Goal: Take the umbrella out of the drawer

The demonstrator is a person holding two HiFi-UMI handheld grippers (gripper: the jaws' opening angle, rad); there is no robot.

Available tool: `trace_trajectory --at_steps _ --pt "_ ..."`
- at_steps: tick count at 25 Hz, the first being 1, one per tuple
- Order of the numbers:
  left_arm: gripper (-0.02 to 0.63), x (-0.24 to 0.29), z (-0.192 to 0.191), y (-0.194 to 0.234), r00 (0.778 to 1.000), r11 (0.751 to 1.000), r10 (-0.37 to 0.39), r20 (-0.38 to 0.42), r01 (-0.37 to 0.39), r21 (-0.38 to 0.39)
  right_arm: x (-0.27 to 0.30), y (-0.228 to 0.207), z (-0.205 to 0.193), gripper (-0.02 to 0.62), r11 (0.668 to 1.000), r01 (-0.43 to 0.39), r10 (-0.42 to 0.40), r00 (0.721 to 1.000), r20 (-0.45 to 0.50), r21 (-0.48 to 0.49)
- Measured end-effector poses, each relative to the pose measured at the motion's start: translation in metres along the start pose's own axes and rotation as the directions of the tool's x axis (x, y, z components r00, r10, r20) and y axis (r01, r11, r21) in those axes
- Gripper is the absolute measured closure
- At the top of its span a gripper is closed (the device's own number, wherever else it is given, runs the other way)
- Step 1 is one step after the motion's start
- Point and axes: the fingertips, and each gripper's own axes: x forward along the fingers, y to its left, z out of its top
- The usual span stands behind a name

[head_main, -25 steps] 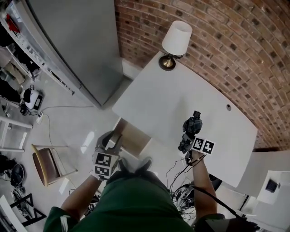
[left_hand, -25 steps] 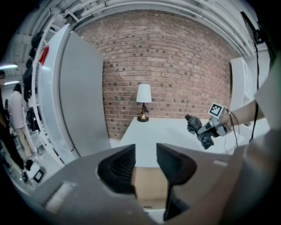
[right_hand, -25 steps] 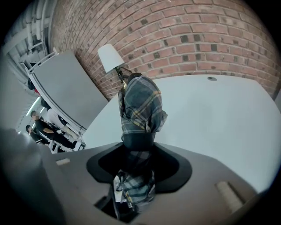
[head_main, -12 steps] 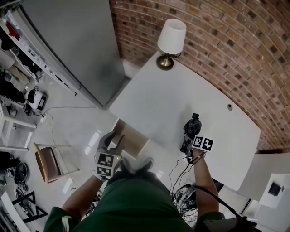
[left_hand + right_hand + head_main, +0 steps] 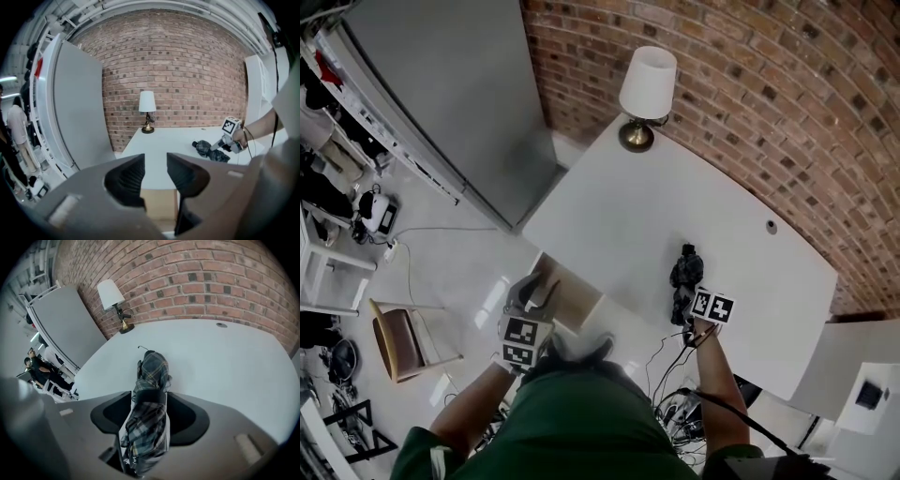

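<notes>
Umbrella (image 5: 150,394) out of drawer (image 5: 578,298), lying on table (image 5: 619,202), between jaws of right gripper (image 5: 149,401). Those jaws just opening, left pad clear of fabric: likely release, table bearing weight. Left gripper (image 5: 154,176) parted, empty, above drawer, probably to shut it.

Light: bright, even light is filling the room around the table (image 5: 609,206).
Glare: the glossy floor (image 5: 487,291) left of the table is reflecting pale patches.
Distortion: the brick wall (image 5: 750,84) behind the table is bowing; both gripper views are blackening at the corners.
Focus: the nearest foreground is blurring.
</notes>
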Motion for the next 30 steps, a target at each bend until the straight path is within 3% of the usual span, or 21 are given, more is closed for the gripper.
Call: trace_trajectory --at_steps 6,11,19,23,26,30 --pt "0.463 0.004 0.016 -0.002 1.0 1.0 -0.002 0.02 0.002 0.013 -0.031 0.011 0.03 0.368 0.999 0.008 -0.001 0.992 0.129 -0.052" --pt "0.463 0.005 0.033 0.008 0.998 1.0 0.019 0.055 -0.019 0.014 -0.069 0.031 0.067 0.37 0.992 0.033 0.005 0.955 0.297 -0.124" --pt "0.471 -0.012 0.095 0.041 0.979 0.999 0.045 0.199 -0.048 0.011 -0.148 0.113 0.117 0.376 0.955 0.029 0.137 0.838 0.527 -0.294" --pt "0.539 -0.027 0.135 0.051 0.956 0.999 0.012 0.293 -0.025 0.04 -0.193 0.163 0.131 0.43 0.935 0.042 0.201 0.758 0.621 -0.353" --pt "0.591 -0.04 0.16 0.052 0.936 0.998 -0.033 0.349 0.01 0.069 -0.223 0.195 0.134 0.509 0.927 0.046 0.238 0.698 0.676 -0.373" --pt "0.606 -0.057 0.181 0.058 0.911 0.995 -0.077 0.405 0.047 0.084 -0.246 0.233 0.131 0.526 0.912 0.055 0.276 0.653 0.706 -0.407"
